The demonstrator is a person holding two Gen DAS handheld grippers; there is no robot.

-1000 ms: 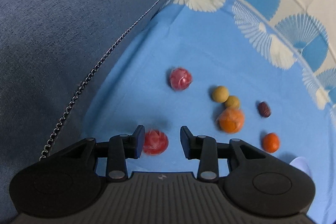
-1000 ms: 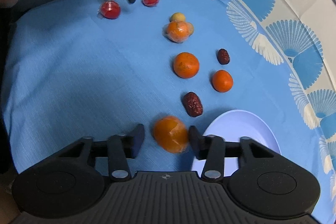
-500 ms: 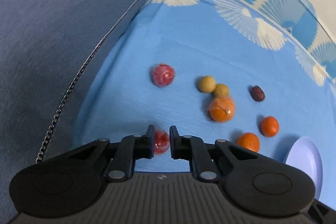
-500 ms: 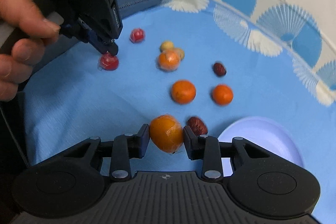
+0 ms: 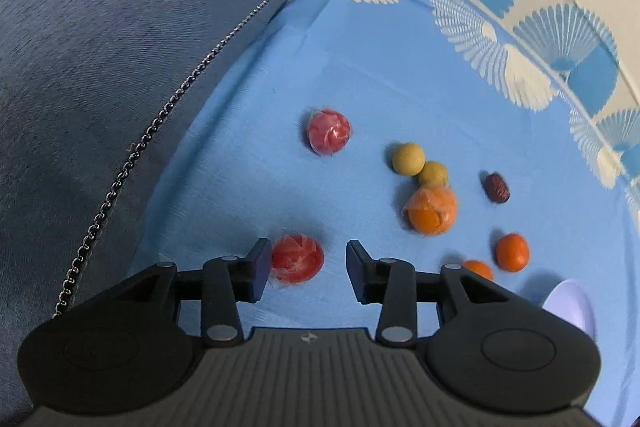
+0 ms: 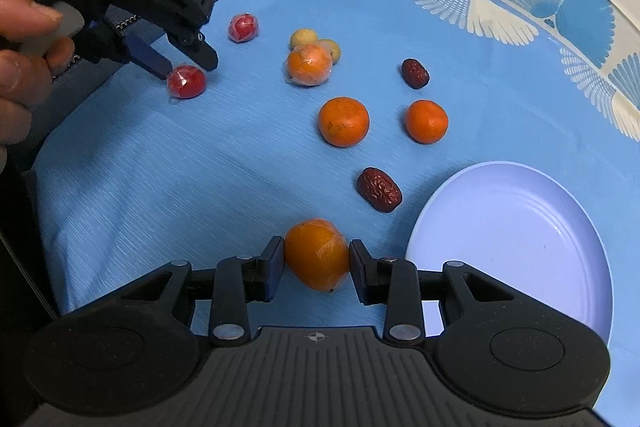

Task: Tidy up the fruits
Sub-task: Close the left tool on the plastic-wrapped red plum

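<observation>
Half a second ago the left hand-held gripper (image 5: 307, 269) was pinched on the wrapped red fruit (image 5: 297, 259); now its jaws are opening, the fruit lies on the cloth (image 5: 248, 131) touching the left finger (image 5: 258, 269) and clear of the right one. Since a second ago the right hand-held gripper (image 6: 316, 265) has gone from straddling the wrapped orange (image 6: 317, 254) to clamping it, both pads pressed on its sides, just left of the lilac plate (image 6: 516, 227). That orange is slightly egg-shaped, its long axis tilted with the narrower end down toward the camera. Two dried dates are oblong: the near date (image 6: 379, 189) lies slanted from upper left to lower right, and the far date (image 6: 415, 73) slants the same way. Round fruits have no clear heading: a second red fruit (image 6: 243, 27), two yellow balls (image 5: 408, 158), another wrapped orange (image 6: 309, 64), and two bare oranges (image 6: 343, 121) side by side. Everything rests on a plain blue cloth whose far border carries white and blue fan shapes; beyond its left edge runs grey-blue upholstery (image 5: 100, 27) with a thin metal chain (image 5: 160, 111) along it. A person's fingers (image 6: 24, 39) grip the left tool's handle.
</observation>
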